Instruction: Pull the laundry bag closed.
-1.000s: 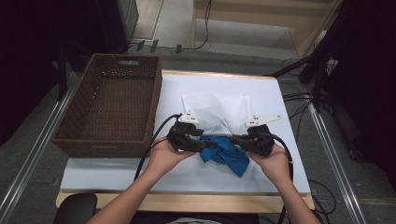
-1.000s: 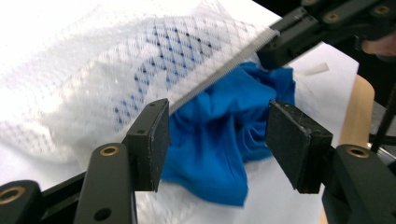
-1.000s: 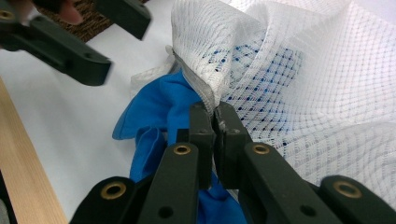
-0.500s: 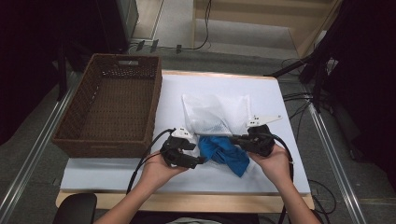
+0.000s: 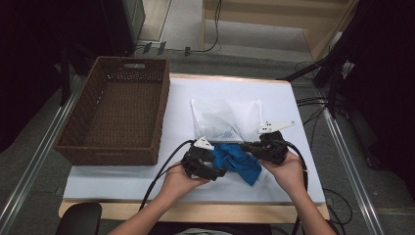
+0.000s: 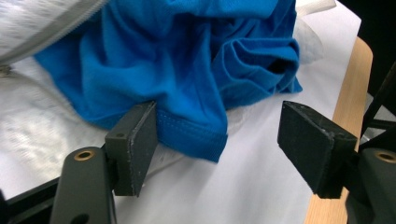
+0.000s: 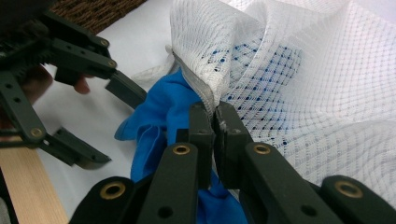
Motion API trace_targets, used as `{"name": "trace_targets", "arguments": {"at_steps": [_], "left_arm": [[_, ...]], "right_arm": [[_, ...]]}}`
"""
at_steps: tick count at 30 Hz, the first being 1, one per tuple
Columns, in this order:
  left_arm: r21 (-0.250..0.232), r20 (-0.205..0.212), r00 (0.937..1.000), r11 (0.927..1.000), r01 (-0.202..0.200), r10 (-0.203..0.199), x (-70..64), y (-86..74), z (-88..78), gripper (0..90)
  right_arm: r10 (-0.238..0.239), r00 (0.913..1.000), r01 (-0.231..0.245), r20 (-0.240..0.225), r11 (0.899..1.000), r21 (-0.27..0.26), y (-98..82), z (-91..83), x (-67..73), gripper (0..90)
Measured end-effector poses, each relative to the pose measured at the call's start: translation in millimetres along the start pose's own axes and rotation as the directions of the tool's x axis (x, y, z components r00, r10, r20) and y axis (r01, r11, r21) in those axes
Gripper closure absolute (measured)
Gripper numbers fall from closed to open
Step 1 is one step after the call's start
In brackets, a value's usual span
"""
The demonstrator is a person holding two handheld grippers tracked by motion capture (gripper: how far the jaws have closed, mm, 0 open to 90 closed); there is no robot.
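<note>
Left claw (image 6: 219, 154), just opening, straddles the blue shirt (image 6: 187, 60); right claw (image 7: 215, 122) pinches the mesh bag (image 7: 299, 79).

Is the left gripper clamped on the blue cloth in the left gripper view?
No: the left gripper has its jaws wide apart, with the blue cloth hem lying loose beside one pad.

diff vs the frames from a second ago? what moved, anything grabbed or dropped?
The left gripper dropped toward the near table edge, off the white mesh laundry bag, and its jaws have just been opening; they now stand wide beside the hem of the blue cotton garment, gripping nothing. Unchanged: the right gripper stays shut on the bag's rim, the garment half out of the bag, and the brown wicker basket in place.
</note>
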State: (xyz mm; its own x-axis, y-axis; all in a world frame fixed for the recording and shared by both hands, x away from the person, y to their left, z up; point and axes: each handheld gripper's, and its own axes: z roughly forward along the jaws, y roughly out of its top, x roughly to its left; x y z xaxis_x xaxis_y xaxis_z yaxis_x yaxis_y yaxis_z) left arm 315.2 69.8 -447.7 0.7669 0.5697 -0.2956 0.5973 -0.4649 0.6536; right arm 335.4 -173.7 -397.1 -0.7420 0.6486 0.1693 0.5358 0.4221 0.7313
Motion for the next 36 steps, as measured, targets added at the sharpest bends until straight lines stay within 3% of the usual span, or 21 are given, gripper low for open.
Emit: {"name": "trace_targets", "arguments": {"at_steps": [7,12,19,25,36], "left_arm": [[0.005,-0.024,0.9992,0.9995,0.031,-0.031,-1.6,5.2,19.4,30.8],[-0.035,-0.027,0.9989,0.9986,0.039,-0.04,0.9,6.8,26.7,55.1],[-0.001,0.02,0.9982,0.9983,0.057,-0.057,9.9,12.9,34.1,79.4],[-0.082,-0.004,0.9992,0.9959,0.039,-0.039,9.4,25.7,22.7,82.0],[-0.158,-0.077,0.9966,0.9872,0.017,-0.03,9.7,51.7,22.7,82.0]], "right_arm": [[0.003,1.0,-0.003,-0.003,1.0,0.004,-0.2,0.5,0.3,87.5],[-0.001,1.0,0.001,-0.01,1.0,0.006,0.1,2.6,1.4,87.5],[0.004,0.9999,-0.004,-0.013,1.0,0.015,-0.5,3.1,1.8,87.6],[0.001,0.9999,-0.001,-0.015,1.0,0.008,0.3,1.4,3.8,87.7],[-0.003,0.9997,0.003,-0.023,1.0,-0.017,2.3,-4.2,5.7,87.9]]}}
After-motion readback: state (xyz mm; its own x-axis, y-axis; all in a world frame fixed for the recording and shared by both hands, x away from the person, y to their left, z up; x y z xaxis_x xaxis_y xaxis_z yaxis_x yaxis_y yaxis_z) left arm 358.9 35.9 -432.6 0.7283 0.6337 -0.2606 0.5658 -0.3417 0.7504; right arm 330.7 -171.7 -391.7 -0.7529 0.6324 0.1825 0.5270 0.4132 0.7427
